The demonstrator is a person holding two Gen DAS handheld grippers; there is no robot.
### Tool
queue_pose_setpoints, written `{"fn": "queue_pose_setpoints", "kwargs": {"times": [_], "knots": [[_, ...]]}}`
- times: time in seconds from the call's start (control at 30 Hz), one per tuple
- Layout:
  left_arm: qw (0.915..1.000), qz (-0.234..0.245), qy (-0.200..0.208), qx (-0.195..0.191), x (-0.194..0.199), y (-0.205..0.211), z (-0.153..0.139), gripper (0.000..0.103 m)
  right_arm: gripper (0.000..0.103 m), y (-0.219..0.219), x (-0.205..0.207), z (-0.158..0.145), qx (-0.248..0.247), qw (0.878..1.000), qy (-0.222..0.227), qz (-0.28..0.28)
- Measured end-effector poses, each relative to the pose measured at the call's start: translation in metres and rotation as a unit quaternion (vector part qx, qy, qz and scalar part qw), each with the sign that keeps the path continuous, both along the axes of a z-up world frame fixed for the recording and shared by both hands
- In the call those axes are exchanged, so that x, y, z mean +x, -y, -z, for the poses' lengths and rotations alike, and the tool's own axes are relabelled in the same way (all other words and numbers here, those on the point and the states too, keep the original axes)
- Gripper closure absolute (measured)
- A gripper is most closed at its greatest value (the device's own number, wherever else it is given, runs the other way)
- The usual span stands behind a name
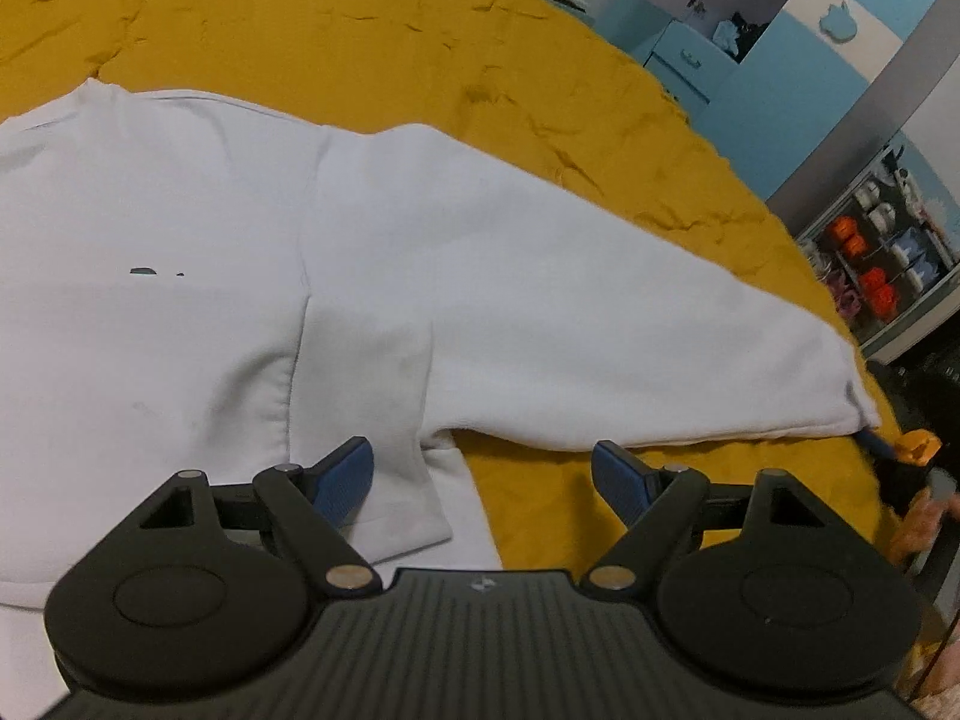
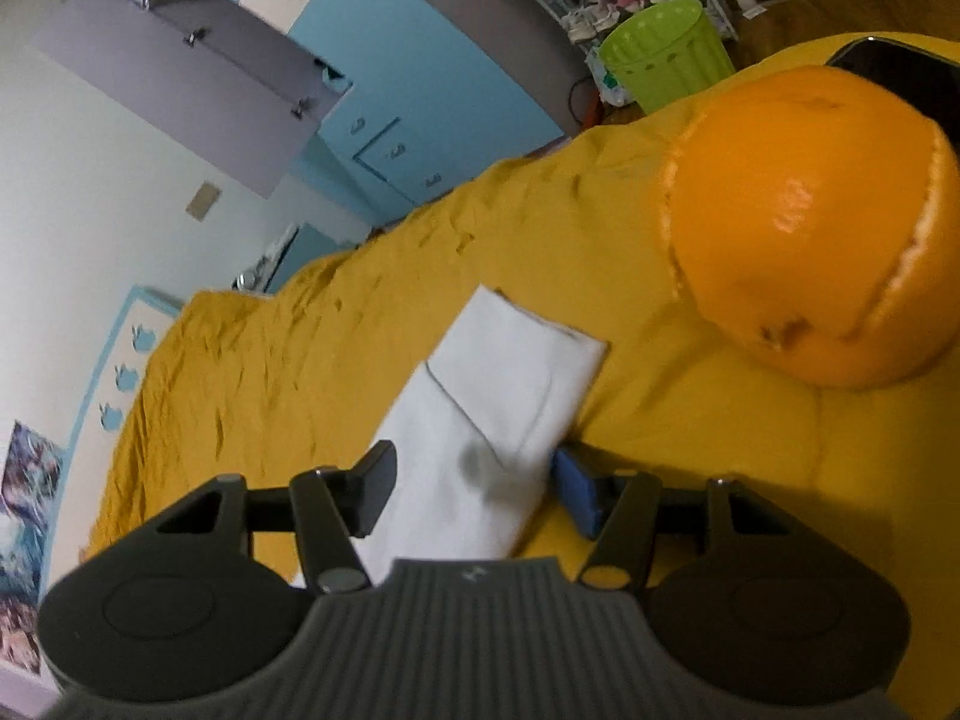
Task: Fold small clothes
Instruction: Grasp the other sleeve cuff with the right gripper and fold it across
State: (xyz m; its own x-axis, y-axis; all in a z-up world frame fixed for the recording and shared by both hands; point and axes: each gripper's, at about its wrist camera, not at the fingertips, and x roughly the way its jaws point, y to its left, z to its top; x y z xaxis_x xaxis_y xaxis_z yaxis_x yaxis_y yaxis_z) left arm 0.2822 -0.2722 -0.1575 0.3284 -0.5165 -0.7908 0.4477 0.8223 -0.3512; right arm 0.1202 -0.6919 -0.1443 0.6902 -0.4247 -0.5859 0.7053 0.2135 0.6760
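Observation:
A white sweatshirt (image 1: 180, 276) lies flat on the mustard bedspread (image 1: 372, 30), one sleeve (image 1: 600, 336) stretched out to the right. My left gripper (image 1: 483, 474) is open just above the armpit and lower side of the shirt, holding nothing. In the right wrist view the sleeve's cuff end (image 2: 510, 384) lies between the open jaws of my right gripper (image 2: 474, 492), fingers either side of the cloth, not closed on it. The other gripper's tip (image 1: 900, 450) shows at the cuff in the left wrist view.
A large orange ball-shaped cushion (image 2: 810, 228) sits on the bed right of the cuff. A green bin (image 2: 666, 54), shoe shelves (image 1: 882, 258) and blue cabinets (image 1: 690, 60) stand beyond the bed edge.

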Motion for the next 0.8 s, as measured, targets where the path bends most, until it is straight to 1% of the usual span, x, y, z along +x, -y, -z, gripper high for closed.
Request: {"fn": "queue_pose_setpoints", "kwargs": {"times": [0.03,0.07,0.13,0.17,0.3,0.47,0.6,0.73,0.8], "knots": [[1.0,0.003,0.003,0.003,-0.001,0.0,0.001,0.006,0.051,0.0,0.001,0.001,-0.002,1.0,0.002,0.004],[1.0,0.006,0.004,0.007,-0.001,0.001,0.001,0.006,0.057,0.0,0.002,0.001,-0.005,1.0,0.002,0.011],[0.9999,0.008,0.007,0.01,-0.003,0.002,0.0,0.006,0.096,-0.002,0.001,0.001,-0.009,1.0,-0.009,0.016],[0.9999,0.007,0.008,0.007,-0.003,0.0,-0.002,0.006,0.099,-0.002,0.001,0.001,-0.011,1.0,-0.011,0.017],[0.9999,-0.001,0.016,-0.006,-0.002,-0.01,-0.014,0.006,0.1,-0.005,0.002,-0.009,-0.028,1.0,-0.009,0.004],[0.9994,-0.025,0.021,-0.009,0.0,-0.047,-0.033,0.006,0.101,-0.029,0.01,-0.05,-0.079,0.996,0.012,-0.029],[0.9983,-0.051,0.028,-0.004,-0.003,-0.095,-0.046,0.006,0.101,-0.073,0.03,-0.093,-0.121,0.988,0.045,-0.083],[0.9963,-0.079,0.033,0.012,-0.013,-0.152,-0.052,0.006,0.101,-0.144,0.058,-0.131,-0.148,0.974,0.081,-0.149],[0.9944,-0.099,0.031,0.016,-0.016,-0.186,-0.053,0.006,0.101,-0.184,0.076,-0.145,-0.149,0.966,0.101,-0.187]]}}
